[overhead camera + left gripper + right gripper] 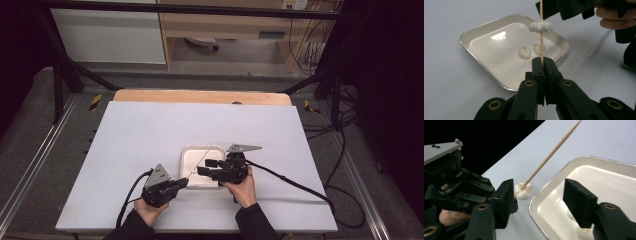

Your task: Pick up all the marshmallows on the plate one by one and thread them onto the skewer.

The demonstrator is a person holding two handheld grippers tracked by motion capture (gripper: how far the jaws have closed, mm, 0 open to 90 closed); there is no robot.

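Note:
A thin wooden skewer stands up from my left gripper, whose jaws are shut on its lower end. One white puffy piece is threaded on the skewer. In the right gripper view that piece hangs between the jaws of my right gripper, close to the left one, with nothing touching it; the jaws stand open. Two more white pieces lie in the white tray. From above, the left gripper sits at the tray's near left corner and the right gripper reaches over it.
The tray rests on a white sheet that covers a wooden table. A black cable trails right from the right gripper, another runs from the left gripper to the front edge. A dark metal frame surrounds the table.

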